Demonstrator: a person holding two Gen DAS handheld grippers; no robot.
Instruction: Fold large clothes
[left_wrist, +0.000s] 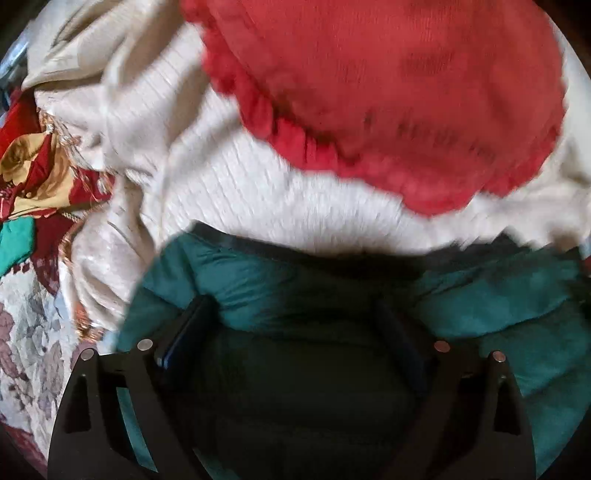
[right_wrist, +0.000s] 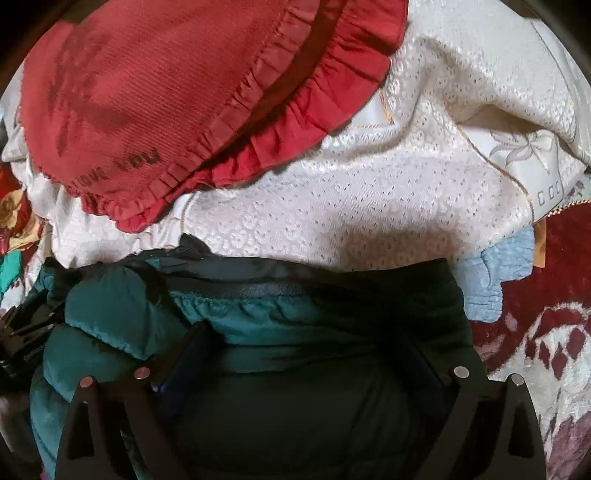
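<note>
From the left wrist view, the left gripper (left_wrist: 291, 314) hangs low over a puffy teal jacket (left_wrist: 258, 291), its two dark fingers spread wide with the padded fabric bulging up between them. The pads do not look to be pinching anything, so I read it as open, placed astride a ridge of the jacket, likely so it can close on an edge. Beyond the jacket lies a cream bedcover (left_wrist: 229, 192) with a ribbed weave, bunched into folds at the left, and a red frilled cushion (left_wrist: 369, 92) rests on top of it. This view is blurred, so fine detail is lost. At the far left a flowered blanket (left_wrist: 33, 332) shows underneath everything.

From the right wrist view, the right gripper (right_wrist: 306, 354) sits the same way over the same teal jacket (right_wrist: 258, 317), jaws wide, with the gathered, stitched hem of the jacket running across just ahead of the fingers (right_wrist: 192, 343). Nothing is clamped here either; the hem lies between the fingers rather than under pressure. The jacket lies in a thick heap on the bed, touching the cream bedcover (right_wrist: 332, 206), and the red cushion (right_wrist: 166, 96) with its ruffle lies farther back. A pale blue cloth (right_wrist: 491, 273) peeks out beside the jacket's right edge, and a dark red patterned blanket (right_wrist: 535, 332) covers the bed at the right. With both grippers side by side on one edge, I judge a two-handed grab is being set up.
</note>
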